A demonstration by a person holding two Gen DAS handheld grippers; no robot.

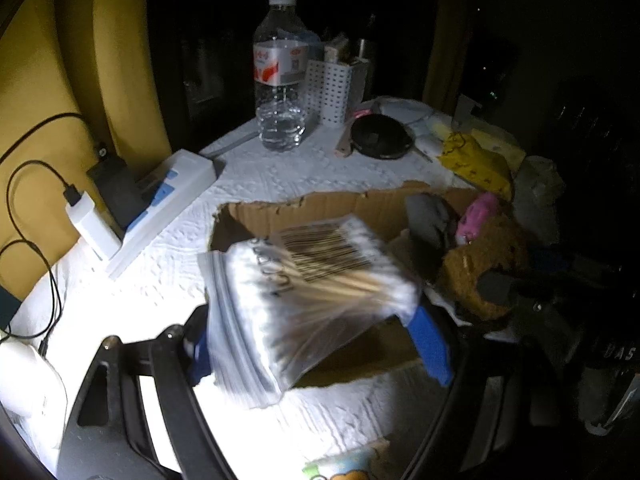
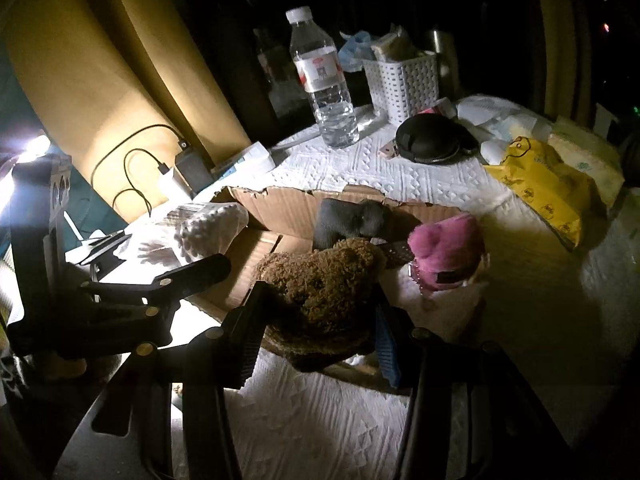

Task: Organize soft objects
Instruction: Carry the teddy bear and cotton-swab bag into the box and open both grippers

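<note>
My left gripper (image 1: 316, 340) is shut on a clear zip bag of cotton swabs (image 1: 312, 292) and holds it above the near left part of a torn cardboard box (image 1: 320, 208). The bag also shows in the right wrist view (image 2: 208, 228). My right gripper (image 2: 316, 344) is shut on a brown plush toy (image 2: 320, 284) at the box's (image 2: 288, 204) near right side. A pink fluffy item (image 2: 444, 252) and a grey soft item (image 2: 352, 216) lie in the box. The brown plush (image 1: 480, 264) and pink item (image 1: 476, 216) also show in the left wrist view.
A water bottle (image 1: 280, 76), a white perforated basket (image 1: 332, 88), a black round pouch (image 1: 382, 136) and a yellow packet (image 1: 476, 160) stand behind the box on a white embossed cloth (image 1: 280, 172). A power strip (image 1: 160, 208) with chargers lies at left.
</note>
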